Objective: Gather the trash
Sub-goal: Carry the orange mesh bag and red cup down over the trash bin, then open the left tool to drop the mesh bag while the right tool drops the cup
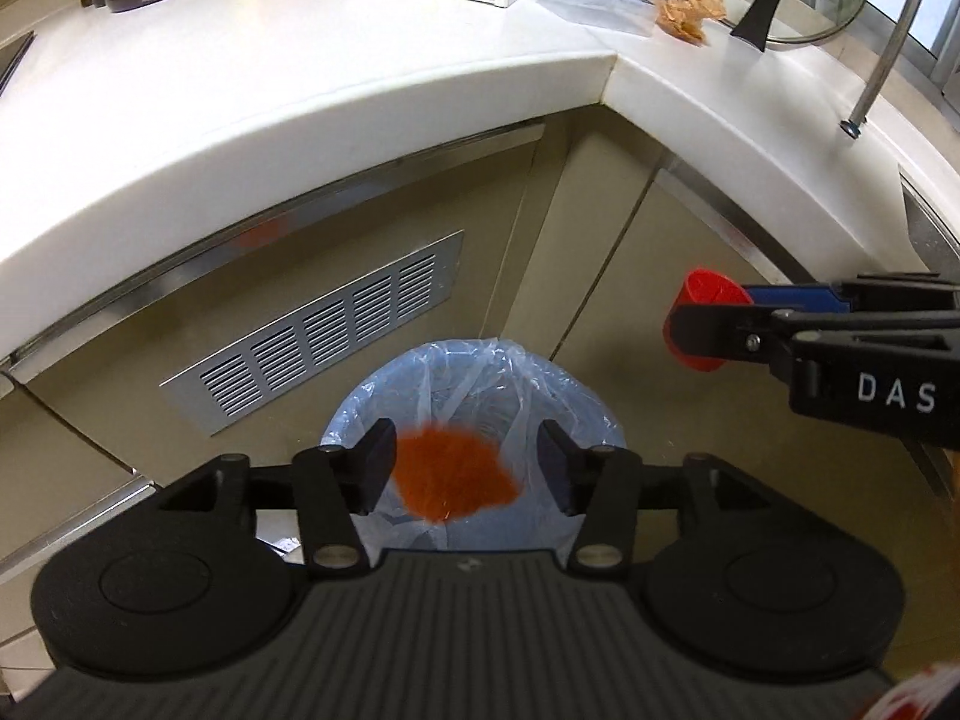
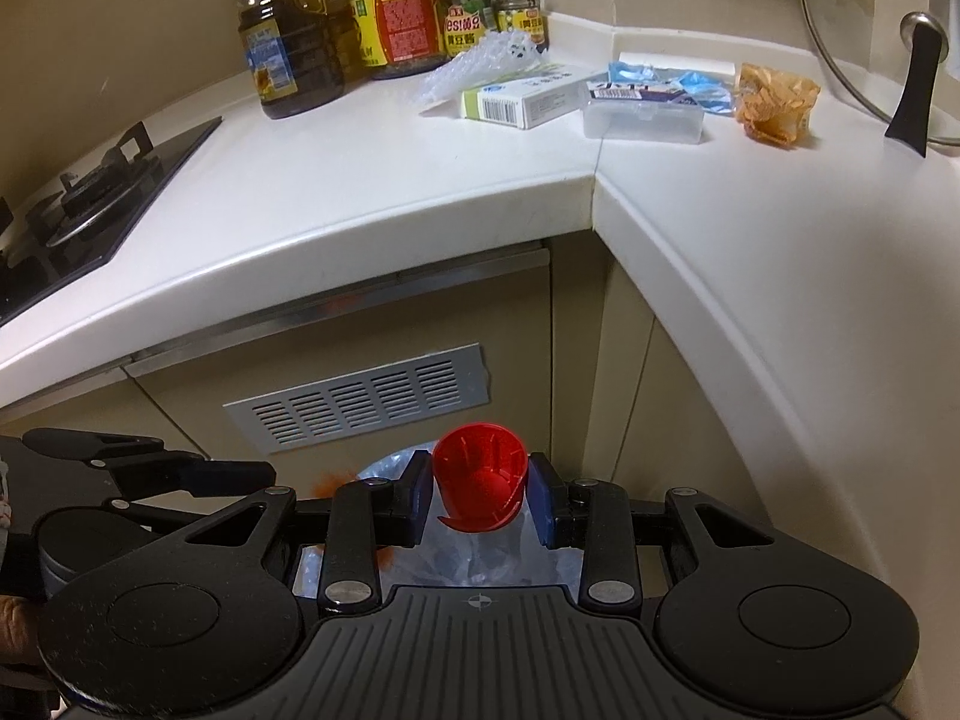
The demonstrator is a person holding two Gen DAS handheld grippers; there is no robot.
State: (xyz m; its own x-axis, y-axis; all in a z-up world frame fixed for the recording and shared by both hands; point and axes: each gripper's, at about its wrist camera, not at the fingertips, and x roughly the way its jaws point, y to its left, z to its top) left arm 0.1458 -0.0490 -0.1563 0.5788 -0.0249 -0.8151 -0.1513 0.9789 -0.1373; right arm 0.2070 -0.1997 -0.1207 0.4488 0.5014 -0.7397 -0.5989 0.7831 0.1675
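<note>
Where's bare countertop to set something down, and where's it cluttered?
Free: the white countertop between the stove and the carton, down to its front edge; also the right wing below the lid. Crowded: the back corner, with bottles, carton, plastic box, crumpled wrapper.

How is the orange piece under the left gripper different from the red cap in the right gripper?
The orange piece looks blurred and shapeless; the red cap is a sharp, ribbed cup shape. The orange piece is free between the open jaws of the left gripper, above the bag-lined bin; the red cap is clamped by the right gripper. Both are over the bin.
</note>
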